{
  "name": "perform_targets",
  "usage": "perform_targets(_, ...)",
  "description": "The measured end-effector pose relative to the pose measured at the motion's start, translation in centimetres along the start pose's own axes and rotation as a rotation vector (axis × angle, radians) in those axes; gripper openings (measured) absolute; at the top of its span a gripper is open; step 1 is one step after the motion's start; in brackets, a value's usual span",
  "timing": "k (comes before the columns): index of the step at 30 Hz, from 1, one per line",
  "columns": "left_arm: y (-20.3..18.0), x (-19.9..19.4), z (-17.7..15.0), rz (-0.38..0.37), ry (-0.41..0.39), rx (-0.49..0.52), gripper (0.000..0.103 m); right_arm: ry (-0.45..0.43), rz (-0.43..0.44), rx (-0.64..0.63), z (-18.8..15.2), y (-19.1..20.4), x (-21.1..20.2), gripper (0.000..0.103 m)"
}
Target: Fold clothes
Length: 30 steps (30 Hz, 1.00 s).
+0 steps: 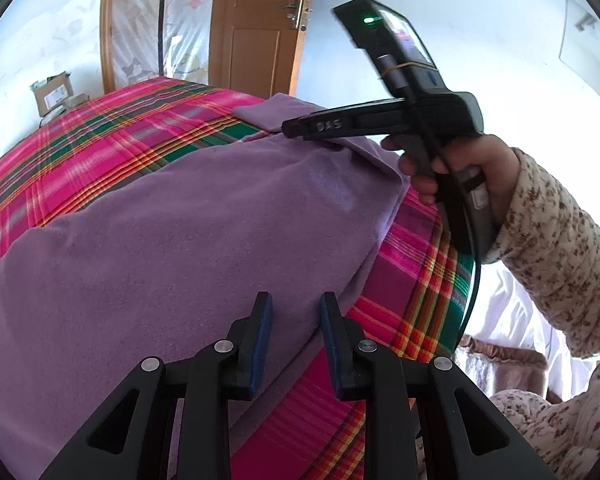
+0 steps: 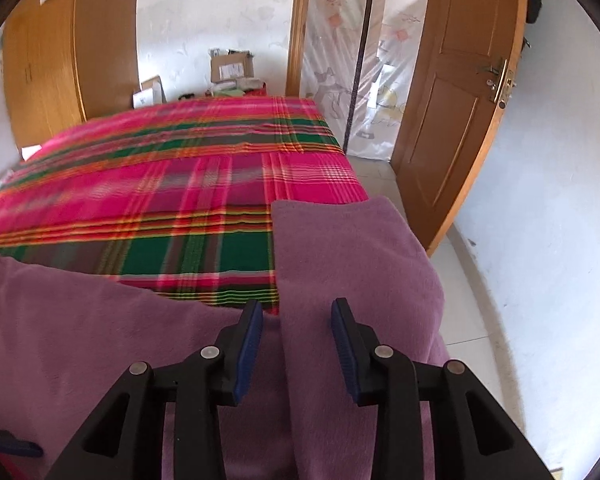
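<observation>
A purple fleece garment (image 1: pixel 180 240) lies spread on a bed covered by a pink and green plaid blanket (image 1: pixel 100 140). My left gripper (image 1: pixel 294 312) hovers open over the garment's near edge, with cloth below the pads and none pinched. The right wrist view shows the garment's body (image 2: pixel 80 340) and a sleeve (image 2: pixel 340 248) lying flat toward the bed's right edge. My right gripper (image 2: pixel 296 320) stands open above the sleeve's inner edge, gripping nothing. In the left wrist view a hand (image 1: pixel 460 172) holds the right gripper (image 1: pixel 290 128) low over the sleeve (image 1: pixel 268 110).
The plaid blanket (image 2: pixel 160 184) stretches bare beyond the garment. A wooden door (image 2: pixel 460 100) stands ajar at the right, above tiled floor (image 2: pixel 472 320). Cardboard boxes (image 2: pixel 232 66) sit past the bed's far end, a wooden wardrobe (image 2: pixel 60 60) at left. A floral sleeve (image 1: pixel 560 240) crosses the right.
</observation>
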State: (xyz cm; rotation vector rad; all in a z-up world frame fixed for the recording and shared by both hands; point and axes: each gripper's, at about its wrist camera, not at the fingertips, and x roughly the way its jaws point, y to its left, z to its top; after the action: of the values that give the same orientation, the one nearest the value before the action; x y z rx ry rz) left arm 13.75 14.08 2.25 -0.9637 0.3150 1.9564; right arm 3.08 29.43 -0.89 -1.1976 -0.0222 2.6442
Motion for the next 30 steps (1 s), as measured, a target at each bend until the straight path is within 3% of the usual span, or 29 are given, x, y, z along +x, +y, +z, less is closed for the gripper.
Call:
perform_targets(8, -0.1, 0.4, 0.4, 0.006, 0.003, -0.001, 0.026, 0.034, -0.023, -0.032, 0.4, 0.3, 0.8, 0.033)
perform_targets(10, -0.1, 0.5, 0.6, 0.009, 0.004, -0.001, 0.026, 0.035, -0.040, -0.034, 0.6, 0.2, 1.0, 0.011)
perform_targets(13, -0.3, 0.6, 0.7, 0.016, 0.006, 0.002, 0.026, 0.036, -0.032, 0.000, 0.7, -0.8, 1.0, 0.005)
perform_targets(21, -0.5, 0.7, 0.8, 0.030, 0.009, 0.001, 0.027, -0.059, -0.002, 0.134, 0.1, -3.9, -1.7, 0.004)
perform_targets(30, -0.8, 0.7, 0.6, 0.043, 0.010, 0.002, 0.027, -0.142, 0.057, 0.463, -3.4, -11.3, -4.9, 0.004)
